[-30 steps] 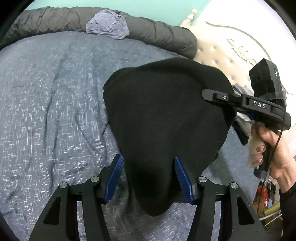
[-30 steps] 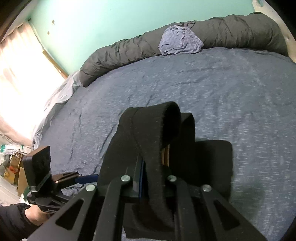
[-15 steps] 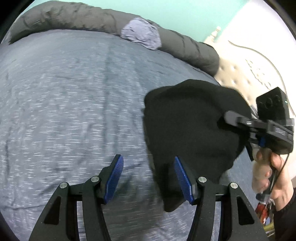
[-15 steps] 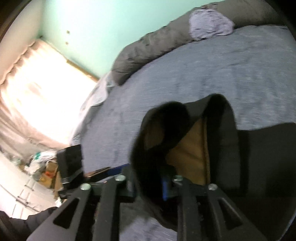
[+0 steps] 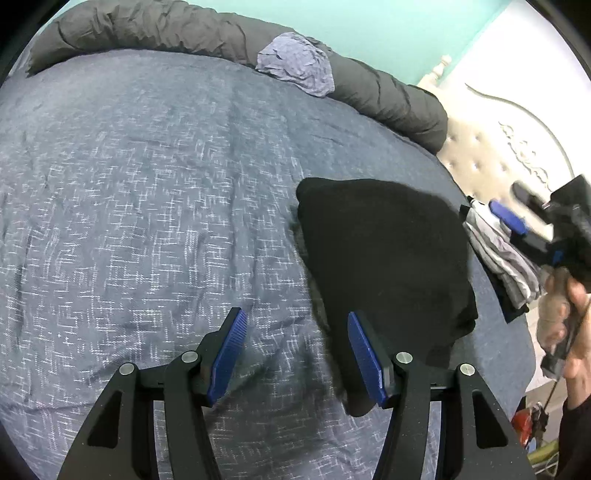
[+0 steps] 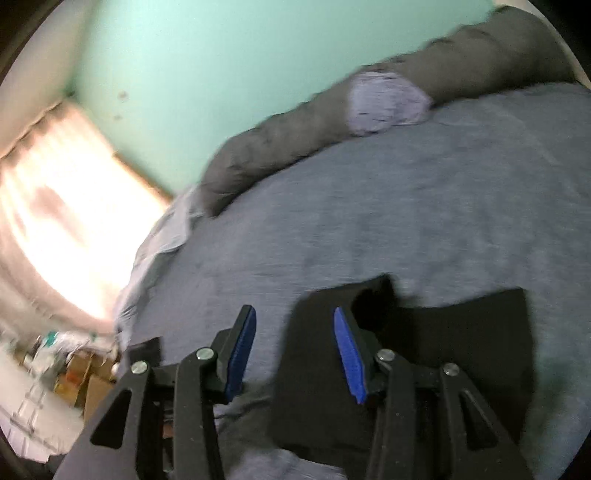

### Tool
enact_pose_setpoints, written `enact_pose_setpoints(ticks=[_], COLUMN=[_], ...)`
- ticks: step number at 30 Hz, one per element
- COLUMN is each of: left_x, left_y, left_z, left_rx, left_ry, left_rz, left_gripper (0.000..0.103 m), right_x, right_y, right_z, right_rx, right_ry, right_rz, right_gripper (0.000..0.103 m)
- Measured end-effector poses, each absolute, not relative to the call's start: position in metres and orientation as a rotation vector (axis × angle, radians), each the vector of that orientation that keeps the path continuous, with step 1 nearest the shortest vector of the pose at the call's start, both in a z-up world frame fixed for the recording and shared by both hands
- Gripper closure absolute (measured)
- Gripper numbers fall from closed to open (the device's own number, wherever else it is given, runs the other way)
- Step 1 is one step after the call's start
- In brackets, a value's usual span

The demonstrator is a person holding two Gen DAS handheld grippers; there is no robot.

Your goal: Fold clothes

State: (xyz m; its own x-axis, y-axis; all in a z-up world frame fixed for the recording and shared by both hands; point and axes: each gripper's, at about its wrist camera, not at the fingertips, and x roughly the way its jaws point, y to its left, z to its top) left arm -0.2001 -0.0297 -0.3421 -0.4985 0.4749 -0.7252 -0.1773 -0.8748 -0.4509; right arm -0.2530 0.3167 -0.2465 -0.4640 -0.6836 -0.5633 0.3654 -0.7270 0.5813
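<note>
A folded black garment (image 5: 384, 266) lies flat on the blue-grey bedspread (image 5: 147, 206), right of centre in the left wrist view. My left gripper (image 5: 295, 354) is open just left of it, with its right pad at the cloth's near edge and nothing between the pads. In the right wrist view the same black garment (image 6: 443, 354) lies under and to the right of my right gripper (image 6: 293, 352), which is open and empty. The right gripper (image 5: 517, 214) also shows, blurred, at the far right of the left wrist view, held by a hand (image 5: 565, 325).
A rolled dark grey duvet (image 5: 184, 33) runs along the far edge of the bed with a crumpled lilac cloth (image 5: 295, 62) on it. A stack of folded clothes (image 5: 502, 251) sits by the cream headboard (image 5: 509, 147). A bright curtained window (image 6: 62, 236) is at left.
The right gripper has opened and let go of the black garment, which now lies flat on the bed. Both grippers have pulled back, and the left gripper has shifted left of the cloth.
</note>
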Motion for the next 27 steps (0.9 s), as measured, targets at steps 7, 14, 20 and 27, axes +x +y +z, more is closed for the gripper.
enact_pose_setpoints(ticks=[7, 14, 20, 27], left_x=[-0.205, -0.209, -0.213, -0.216], left_y=[-0.020, -0.011, -0.003, -0.007], left_z=[-0.340, -0.339, -0.343, -0.350], left_rx=[-1.297, -1.302, -1.309, -1.318], left_ry=[-0.421, -0.397, -0.361, -0.385], left_rz=[2.382, 2.378, 2.371, 2.376], left_gripper=[0.042, 0.042, 0.042, 0.042], right_x=[-0.248, -0.247, -0.246, -0.249], right_y=[0.355, 0.342, 0.327, 0.309], right_z=[-0.306, -0.350, -0.357, -0.347], right_rx=[1.266, 1.417, 1.406, 1.309], right_ry=[-0.494, -0.451, -0.448, -0.558], right_rz=[-2.259, -2.251, -2.203, -2.102], right_gripper=[0.080, 0.083, 0.085, 0.085])
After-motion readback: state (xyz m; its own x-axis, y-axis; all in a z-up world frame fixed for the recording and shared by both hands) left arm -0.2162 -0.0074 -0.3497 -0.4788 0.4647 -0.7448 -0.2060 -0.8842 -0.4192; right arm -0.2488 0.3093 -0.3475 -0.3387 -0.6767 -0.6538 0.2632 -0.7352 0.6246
